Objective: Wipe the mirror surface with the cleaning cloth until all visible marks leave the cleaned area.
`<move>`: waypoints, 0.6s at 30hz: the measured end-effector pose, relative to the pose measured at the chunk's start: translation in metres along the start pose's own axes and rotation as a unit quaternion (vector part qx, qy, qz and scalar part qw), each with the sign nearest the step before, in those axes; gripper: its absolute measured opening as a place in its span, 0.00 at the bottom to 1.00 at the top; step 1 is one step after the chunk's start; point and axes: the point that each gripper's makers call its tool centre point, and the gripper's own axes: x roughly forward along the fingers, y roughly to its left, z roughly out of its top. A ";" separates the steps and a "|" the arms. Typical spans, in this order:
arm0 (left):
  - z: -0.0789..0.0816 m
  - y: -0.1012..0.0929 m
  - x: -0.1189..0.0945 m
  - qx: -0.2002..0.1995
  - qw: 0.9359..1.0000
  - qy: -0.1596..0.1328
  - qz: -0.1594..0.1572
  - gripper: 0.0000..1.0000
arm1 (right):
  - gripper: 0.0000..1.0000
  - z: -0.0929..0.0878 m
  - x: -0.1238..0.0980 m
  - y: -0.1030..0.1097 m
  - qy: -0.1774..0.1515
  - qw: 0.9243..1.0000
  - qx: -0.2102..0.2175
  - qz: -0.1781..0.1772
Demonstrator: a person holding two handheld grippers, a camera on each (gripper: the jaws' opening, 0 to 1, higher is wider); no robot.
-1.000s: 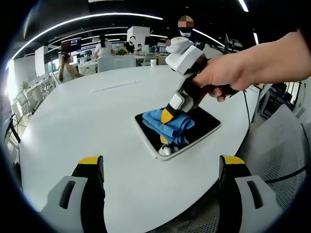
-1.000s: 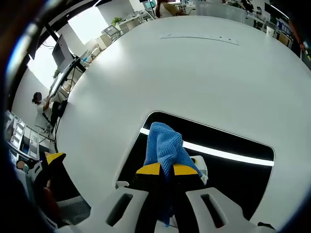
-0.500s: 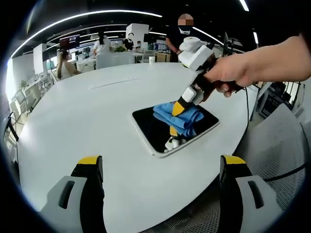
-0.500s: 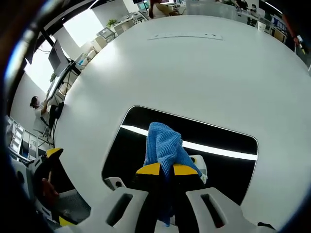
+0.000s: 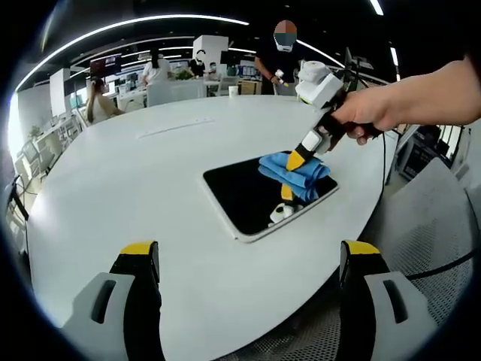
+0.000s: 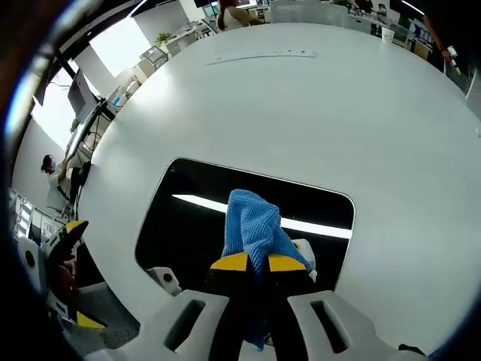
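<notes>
Compared with one second ago, my right hand-held gripper (image 5: 294, 161) and the blue cleaning cloth (image 5: 294, 174) it clamps have travelled along the mirror (image 5: 244, 197) from its near-middle to the end farther from my left hand-held gripper (image 5: 248, 259), leaving more dark glass bare. The mirror lies flat on the white round counter (image 5: 143, 188), near the counter's edge; in the left gripper view its long axis runs from lower left to upper right. In the right gripper view the cloth (image 6: 254, 232) is pinched between the closed yellow-tipped jaws and pressed on the mirror (image 6: 195, 218). My left hand-held gripper is held wide apart, empty, above the counter.
</notes>
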 end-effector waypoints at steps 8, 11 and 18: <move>0.000 0.000 0.000 -0.002 1.000 0.001 -0.002 0.98 | 0.01 -0.008 -0.011 -0.020 0.000 1.000 0.005 -0.014; -0.001 0.000 0.000 -0.004 1.000 0.002 -0.003 0.98 | 0.01 -0.009 -0.013 -0.027 -0.001 1.000 0.009 -0.017; 0.000 0.000 0.000 -0.004 1.000 0.002 -0.002 0.98 | 0.01 -0.010 -0.014 -0.046 0.000 0.999 0.023 -0.024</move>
